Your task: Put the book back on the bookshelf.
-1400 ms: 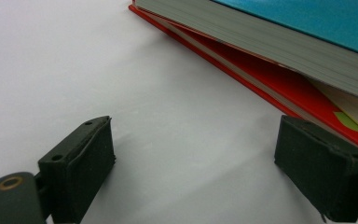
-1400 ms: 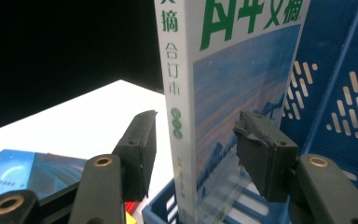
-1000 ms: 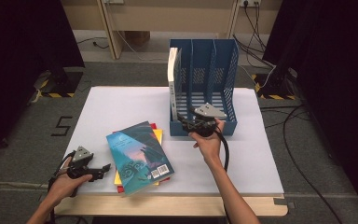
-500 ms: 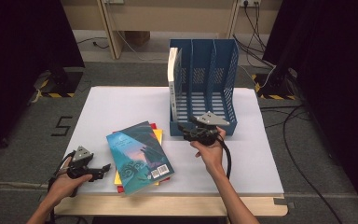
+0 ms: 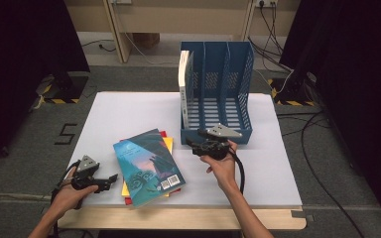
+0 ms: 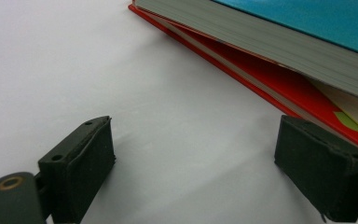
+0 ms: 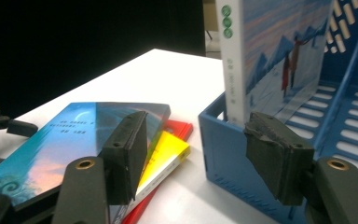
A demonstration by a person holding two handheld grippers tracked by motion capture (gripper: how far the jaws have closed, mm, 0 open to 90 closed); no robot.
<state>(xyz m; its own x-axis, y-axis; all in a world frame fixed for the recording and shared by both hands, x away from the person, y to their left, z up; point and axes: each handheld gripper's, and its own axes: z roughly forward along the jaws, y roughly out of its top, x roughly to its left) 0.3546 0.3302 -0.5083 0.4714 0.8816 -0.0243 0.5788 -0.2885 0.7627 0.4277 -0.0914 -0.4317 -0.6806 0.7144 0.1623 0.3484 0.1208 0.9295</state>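
Note:
A teal book (image 5: 149, 166) tops a small stack on the white table (image 5: 129, 114), with a yellow book (image 7: 168, 149) and a red book (image 6: 279, 88) under it. A white-spined book (image 5: 183, 84) stands upright in the left slot of the blue file rack (image 5: 218, 94). My right gripper (image 5: 193, 145) hovers in front of the rack's near left corner, pointing left at the stack. Its jaws have just been opening and hold nothing. My left gripper (image 5: 113, 177) rests low on the table at the stack's left edge, open and empty.
The rack's middle and right slots hold nothing. The near table edge (image 5: 178, 218) runs close below the stack and both hands. Black cables (image 5: 317, 163) lie on the floor to the right, and bare table stretches behind the stack.
My right gripper has drawn a little back from the rack toward the near side and lower, its jaws standing wider. The left gripper and the books have not moved.

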